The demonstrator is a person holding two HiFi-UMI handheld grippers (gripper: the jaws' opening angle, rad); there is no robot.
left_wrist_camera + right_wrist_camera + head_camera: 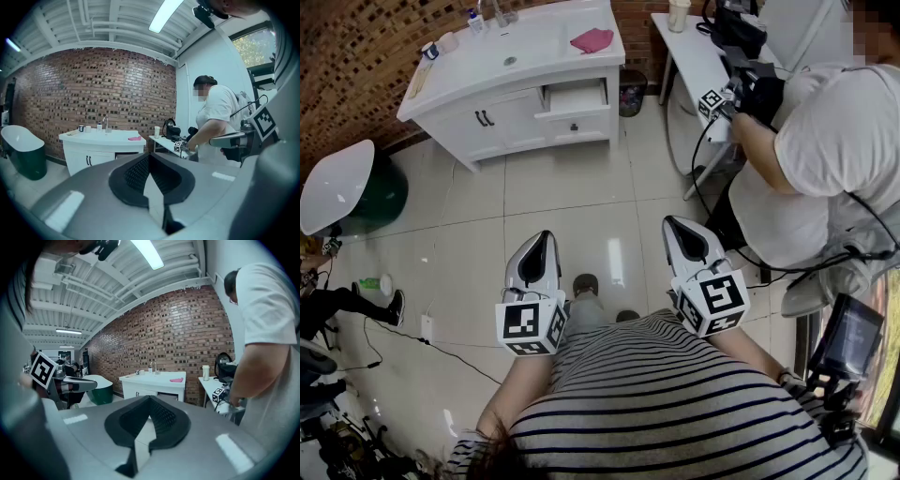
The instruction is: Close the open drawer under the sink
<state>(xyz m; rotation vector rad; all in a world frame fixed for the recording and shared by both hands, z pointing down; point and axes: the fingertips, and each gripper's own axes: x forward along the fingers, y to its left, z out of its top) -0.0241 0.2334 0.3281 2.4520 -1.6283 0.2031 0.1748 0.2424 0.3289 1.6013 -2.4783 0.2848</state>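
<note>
Head view: the open drawer (pixel 575 97) juts from the right half of the sink cabinet (pixel 502 127), well ahead across the floor, its front lying crosswise. The left gripper (pixel 542 246) lines up nearer it than the right gripper (pixel 677 230). Both have their jaws together and empty.

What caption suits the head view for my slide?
Open drawer far ahead; left gripper and right gripper both shut.

Open white drawer (pixel 577 97), upper right of vanity (pixel 459 124).
</note>
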